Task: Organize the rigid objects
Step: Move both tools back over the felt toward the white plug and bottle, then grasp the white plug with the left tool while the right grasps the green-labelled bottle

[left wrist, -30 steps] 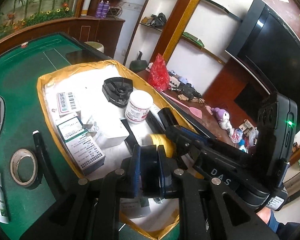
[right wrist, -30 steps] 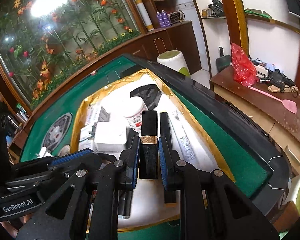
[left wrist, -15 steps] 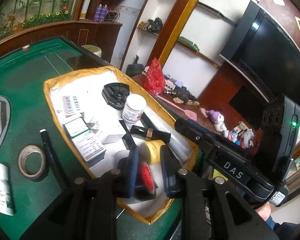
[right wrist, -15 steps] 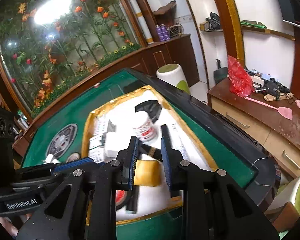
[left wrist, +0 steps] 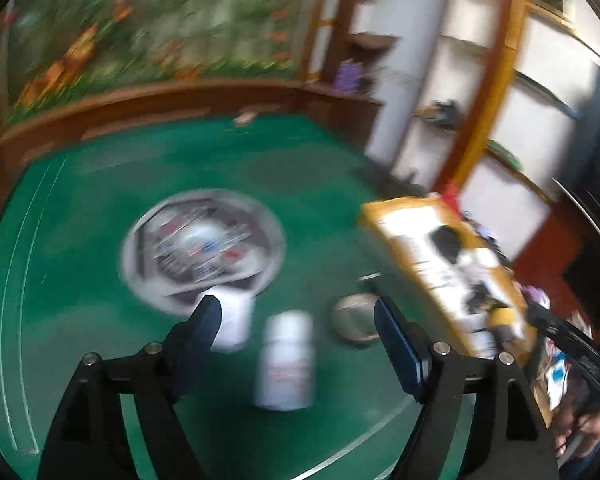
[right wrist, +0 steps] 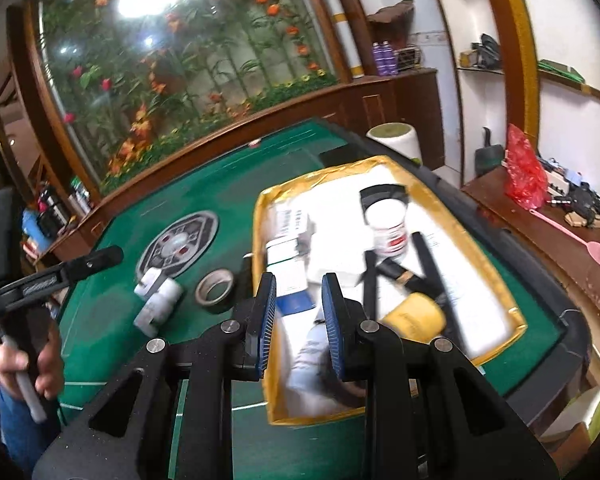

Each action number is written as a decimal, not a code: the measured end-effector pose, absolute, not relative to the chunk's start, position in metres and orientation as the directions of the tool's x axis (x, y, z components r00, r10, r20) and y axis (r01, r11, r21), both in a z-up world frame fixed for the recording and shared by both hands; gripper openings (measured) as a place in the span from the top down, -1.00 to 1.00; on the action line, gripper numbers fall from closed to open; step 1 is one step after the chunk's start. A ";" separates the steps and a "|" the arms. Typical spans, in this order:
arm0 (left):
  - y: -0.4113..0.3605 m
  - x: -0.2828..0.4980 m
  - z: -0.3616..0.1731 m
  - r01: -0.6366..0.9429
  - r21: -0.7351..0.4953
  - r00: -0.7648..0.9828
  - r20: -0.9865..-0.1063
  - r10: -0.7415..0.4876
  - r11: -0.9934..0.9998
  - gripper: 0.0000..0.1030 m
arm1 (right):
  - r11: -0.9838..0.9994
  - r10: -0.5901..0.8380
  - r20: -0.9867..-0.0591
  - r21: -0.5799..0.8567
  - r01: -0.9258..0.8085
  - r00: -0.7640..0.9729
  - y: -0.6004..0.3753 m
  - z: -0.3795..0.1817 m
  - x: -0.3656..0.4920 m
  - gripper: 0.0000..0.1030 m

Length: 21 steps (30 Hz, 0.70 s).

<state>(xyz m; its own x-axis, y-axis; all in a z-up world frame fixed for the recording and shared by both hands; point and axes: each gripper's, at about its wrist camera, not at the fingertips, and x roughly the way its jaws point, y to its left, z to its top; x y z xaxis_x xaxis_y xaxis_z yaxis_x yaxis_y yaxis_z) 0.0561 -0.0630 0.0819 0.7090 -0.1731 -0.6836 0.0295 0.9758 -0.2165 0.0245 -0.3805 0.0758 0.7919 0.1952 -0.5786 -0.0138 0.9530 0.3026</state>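
Left view heavily motion-blurred. Left gripper has jaws spread wide, they have just been opening, nothing pinched between them. Over green felt table; white bottle lies on the felt ahead of and below the gap between the fingers, not touched. Second white bottle just beside the left finger, partly hidden behind it. Tape roll just inside the right finger, farther out. Round centre panel of the table beyond the tips. Gold-edged tray off to the right of the gripper, well apart. Right gripper has jaws narrowly apart, not pressing on anything; it hangs above the near end of the gold-edged tray. A blurred white item lies under the gap, cannot tell what. Yellow tub just right of the right finger in the tray; black-and-gold tube and white jar beyond it. Tape roll and two white bottles on felt left of the gripper, outside the tray. A person's hand holds the left gripper's handle at far left.
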 end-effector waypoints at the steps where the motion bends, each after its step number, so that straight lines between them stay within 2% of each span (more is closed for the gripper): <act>1: -0.049 0.063 0.069 -0.003 -0.246 0.669 -0.720 -0.181 0.969 -0.54 | 0.954 0.202 -0.584 0.300 -0.023 0.786 -0.376 0.074 0.026 0.55; 5: -0.028 0.082 0.043 -0.105 -0.247 0.617 -0.776 -0.131 0.963 -0.53 | 0.951 0.238 -0.601 0.304 -0.057 0.763 -0.362 0.064 0.028 0.55; 14: -0.035 0.110 0.024 -0.084 -0.143 0.596 -0.800 -0.065 0.986 -0.52 | 0.942 0.316 -0.641 0.299 -0.152 0.699 -0.323 0.047 0.030 0.55; 15: -0.034 0.111 0.023 -0.080 -0.138 0.593 -0.802 -0.064 0.987 -0.42 | 0.943 0.318 -0.647 0.295 -0.157 0.693 -0.320 0.047 0.031 0.55; 16: -0.036 0.114 0.019 -0.068 -0.128 0.583 -0.810 -0.065 0.989 -0.19 | 0.942 0.322 -0.650 0.293 -0.163 0.689 -0.317 0.046 0.031 0.55; 19: -0.044 0.118 0.010 -0.037 -0.075 0.569 -0.821 -0.040 0.997 0.17 | 0.937 0.342 -0.665 0.299 -0.183 0.664 -0.305 0.046 0.033 0.55; 21: -0.048 0.116 0.011 -0.018 -0.027 0.566 -0.825 -0.012 0.999 0.23 | 0.927 0.369 -0.675 0.317 -0.200 0.639 -0.294 0.046 0.036 0.55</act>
<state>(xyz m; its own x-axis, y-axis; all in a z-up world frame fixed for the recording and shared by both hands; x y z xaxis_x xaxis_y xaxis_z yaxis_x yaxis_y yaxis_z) 0.1163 -0.0483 0.0106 0.5657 -0.0119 -0.8245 -0.0176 0.9995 -0.0265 0.0362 -0.2937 0.0459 0.6392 0.3690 -0.6748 -0.2000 0.9269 0.3175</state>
